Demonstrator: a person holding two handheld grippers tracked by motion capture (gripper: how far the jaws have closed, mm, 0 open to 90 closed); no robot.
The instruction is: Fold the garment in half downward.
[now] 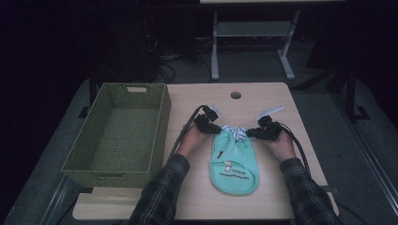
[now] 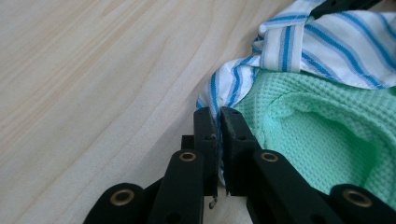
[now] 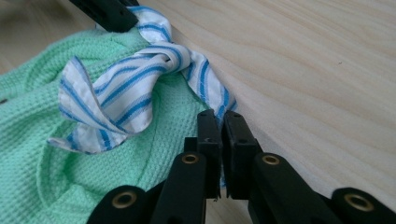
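A mint-green waffle bib (image 1: 234,164) lies flat on the wooden table (image 1: 197,197), with its blue-and-white striped ties (image 1: 234,132) knotted at the far end. My left gripper (image 1: 217,131) is at the knot's left side, and in the left gripper view (image 2: 219,114) its jaws are shut on one striped tie (image 2: 224,88) beside the green cloth (image 2: 327,126). My right gripper (image 1: 251,133) is at the knot's right side. In the right gripper view (image 3: 222,116) it pinches the other tie end (image 3: 210,93), with the knot (image 3: 159,56) just beyond.
A green woven basket (image 1: 159,122) with nothing in it stands on the table's left side, close to my left forearm. A round cable hole (image 1: 235,95) sits near the far edge. Bare wood surrounds the bib on the right and front.
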